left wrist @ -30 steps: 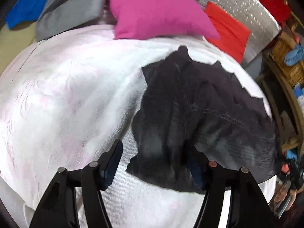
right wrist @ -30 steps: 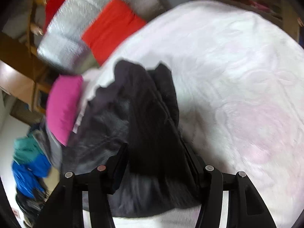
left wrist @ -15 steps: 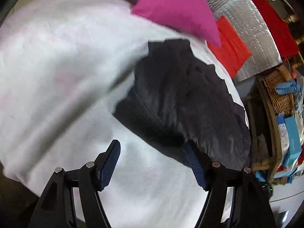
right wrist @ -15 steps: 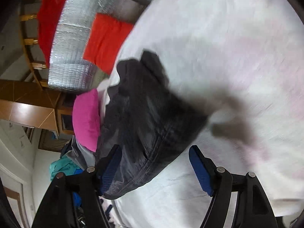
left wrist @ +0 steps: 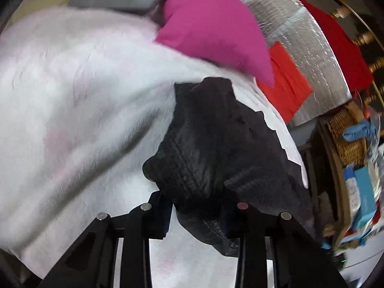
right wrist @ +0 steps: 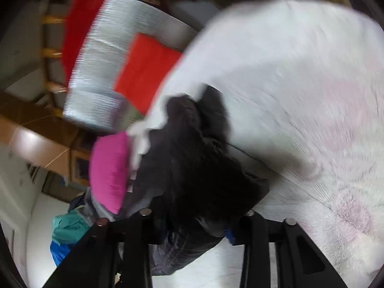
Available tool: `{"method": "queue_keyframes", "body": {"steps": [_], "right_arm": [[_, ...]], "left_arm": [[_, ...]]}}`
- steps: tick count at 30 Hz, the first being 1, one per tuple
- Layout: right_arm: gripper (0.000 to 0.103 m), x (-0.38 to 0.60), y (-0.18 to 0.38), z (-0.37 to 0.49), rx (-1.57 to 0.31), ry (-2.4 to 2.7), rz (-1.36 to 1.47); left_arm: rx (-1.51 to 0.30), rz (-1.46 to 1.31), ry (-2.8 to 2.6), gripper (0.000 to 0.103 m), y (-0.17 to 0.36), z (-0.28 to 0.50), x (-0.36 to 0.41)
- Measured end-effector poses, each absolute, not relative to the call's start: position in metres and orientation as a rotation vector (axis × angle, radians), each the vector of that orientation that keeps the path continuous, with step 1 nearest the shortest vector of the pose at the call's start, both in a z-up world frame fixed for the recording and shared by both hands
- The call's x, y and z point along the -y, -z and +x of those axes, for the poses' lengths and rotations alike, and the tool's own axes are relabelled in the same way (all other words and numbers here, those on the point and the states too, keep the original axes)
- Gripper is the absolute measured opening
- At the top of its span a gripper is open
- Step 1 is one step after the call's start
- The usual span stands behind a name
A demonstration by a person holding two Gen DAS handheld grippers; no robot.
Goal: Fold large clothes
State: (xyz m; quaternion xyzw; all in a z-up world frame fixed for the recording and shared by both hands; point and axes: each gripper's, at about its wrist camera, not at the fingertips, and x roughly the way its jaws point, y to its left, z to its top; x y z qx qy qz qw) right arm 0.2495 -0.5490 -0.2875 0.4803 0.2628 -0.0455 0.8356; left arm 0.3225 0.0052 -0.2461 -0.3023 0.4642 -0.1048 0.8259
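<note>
On the white bed [left wrist: 72, 100], the dark garment [left wrist: 216, 148] lies bunched near the pink pillow [left wrist: 211, 24]; my left tool [left wrist: 195, 218] and right tool [right wrist: 195, 223] each clench its near edge. Folding looks barely begun.

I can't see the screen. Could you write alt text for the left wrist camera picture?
The left hand-held gripper is shut on a bunched edge of a black garment, which trails across a fuzzy white blanket. Behind it lie a magenta pillow, a red cushion and a silver mat; the picture is motion-blurred.
</note>
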Motion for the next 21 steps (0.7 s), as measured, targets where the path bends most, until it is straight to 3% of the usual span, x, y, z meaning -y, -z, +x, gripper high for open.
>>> {"method": "queue_keyframes", "body": {"steps": [3,4,6,9,12,16,19,21], "right_arm": [[0.035,0.548,0.306,0.258,-0.701,0.151,1.010],[0.035,0.552,0.320,0.261,-0.764,0.174,1.052],[0.045,0.562,0.333,0.257,-0.789,0.164,1.169],[0.054,0.574,0.325,0.243,-0.756,0.148,1.222],[0.055,0.578,0.319,0.233,-0.750,0.153,1.217],[0.055,0.585,0.302,0.221,-0.733,0.226,1.115],[0.068,0.594,0.277,0.209,-0.636,0.332,1.024],[0.070,0.599,0.271,0.211,-0.591,0.297,1.024]], "left_arm": [[-1.069,-0.654,0.204,0.038,0.262,0.328,-0.008],[-1.108,-0.662,0.198,0.045,0.269,0.331,-0.009],[-1.127,-0.690,0.192,0.055,0.272,0.332,-0.015],[-1.107,-0.680,0.193,0.058,0.258,0.328,-0.023],[-1.038,-0.621,0.174,0.063,0.238,0.316,-0.037],[-0.856,-0.470,0.069,0.079,0.203,0.306,-0.044],[-0.850,-0.430,0.090,0.080,0.204,0.316,-0.046],[-0.900,-0.404,0.101,0.080,0.214,0.330,-0.036]]}}
